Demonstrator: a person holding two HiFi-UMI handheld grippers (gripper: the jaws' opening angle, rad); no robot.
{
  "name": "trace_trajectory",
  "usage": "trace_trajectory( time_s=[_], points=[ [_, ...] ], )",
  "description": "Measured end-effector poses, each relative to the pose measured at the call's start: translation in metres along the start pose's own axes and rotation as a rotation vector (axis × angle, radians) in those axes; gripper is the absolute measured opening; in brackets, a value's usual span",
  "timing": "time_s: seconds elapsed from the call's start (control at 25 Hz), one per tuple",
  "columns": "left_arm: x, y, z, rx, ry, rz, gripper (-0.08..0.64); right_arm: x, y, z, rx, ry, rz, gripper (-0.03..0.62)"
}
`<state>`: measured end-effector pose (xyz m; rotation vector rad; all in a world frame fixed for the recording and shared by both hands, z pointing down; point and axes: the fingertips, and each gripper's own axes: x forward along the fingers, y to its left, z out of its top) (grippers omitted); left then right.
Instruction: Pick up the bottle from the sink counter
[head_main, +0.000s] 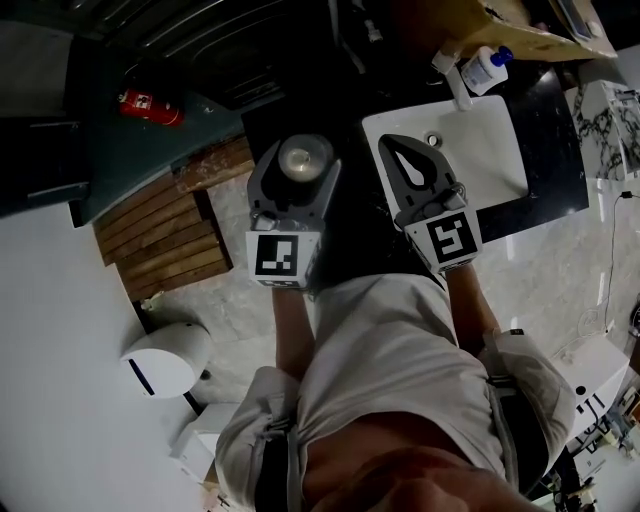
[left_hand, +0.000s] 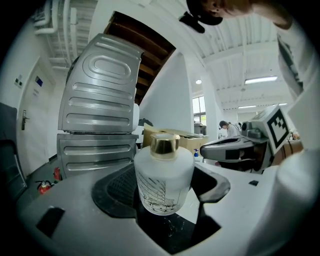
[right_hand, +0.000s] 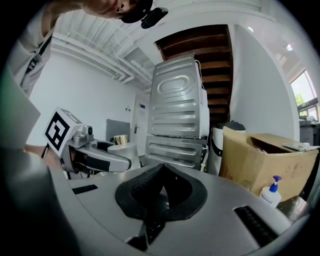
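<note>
- Shirt (head_main: 390, 360), pale, fills lower head view; both forearms reach fwd from it.
- L hand-held gripper (head_main: 300, 165): grasping the bottle (left_hand: 164, 172); dark pads press its L & R sides.
- Bottle: frosted white, gold cap (left_hand: 165, 144), line drawing of a ship on the front. Upright, held to the left of the sink (head_main: 480, 160), off the desk (head_main: 548, 120), w/ floor below it in head view.
- R hand-held gripper (right_hand: 161, 175): clenched, pads touching, nothing betw. them. Hangs over L part of sink in head view, just beside the L one.
- Sink: white, rectangular, set in the black desk; tap (head_main: 455, 85) at its far edge.
- Pump dispenser (head_main: 487, 68): white w/ blue top, at far edge of desk, next to a cardboard box (right_hand: 260, 155).
- Bkgd, head view: red extinguisher (head_main: 150, 106) far left; wood slats (head_main: 170, 235) on floor; white bin (head_main: 165, 360) near left.
- Bkgd, gripper views: ribbed metal cabinet (left_hand: 100, 100) behind the bottle; white ceiling w/ strip lights.
</note>
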<state>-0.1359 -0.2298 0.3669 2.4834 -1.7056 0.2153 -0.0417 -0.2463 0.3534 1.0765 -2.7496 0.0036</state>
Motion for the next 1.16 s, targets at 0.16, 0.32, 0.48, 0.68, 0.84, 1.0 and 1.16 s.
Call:
trace_trajectory(
  time_s=[0.16,0.32,0.48,0.68,0.84,1.0,1.16],
  points=[
    [-0.009,-0.005,0.006,-0.009,-0.005,-0.011,0.325,-0.005,0.003,0.007,-0.046,0.004,-0.011,-0.009],
    [-0.013,-0.006,0.009,0.000,-0.002,-0.009,0.325,-0.007,0.005,0.010,-0.079,0.011,-0.026,-0.009],
    [-0.014,-0.004,0.009,0.009,-0.001,-0.001,0.325,-0.007,0.007,0.010,-0.077,0.016,-0.025,-0.009],
    [-0.016,-0.003,0.007,0.017,0.009,0.004,0.325,-0.007,0.009,0.009,-0.074,0.021,-0.019,-0.009],
    [-0.015,-0.002,0.005,0.016,0.010,0.010,0.325,-0.007,0.010,0.007,-0.076,0.026,-0.017,-0.009],
    [-0.014,-0.002,0.004,0.018,0.004,0.011,0.325,-0.007,0.010,0.005,-0.076,0.027,-0.016,-0.009],
    [-0.014,0.000,0.003,0.019,0.008,0.008,0.325,-0.006,0.011,0.004,-0.075,0.032,-0.014,-0.009]
  ],
)
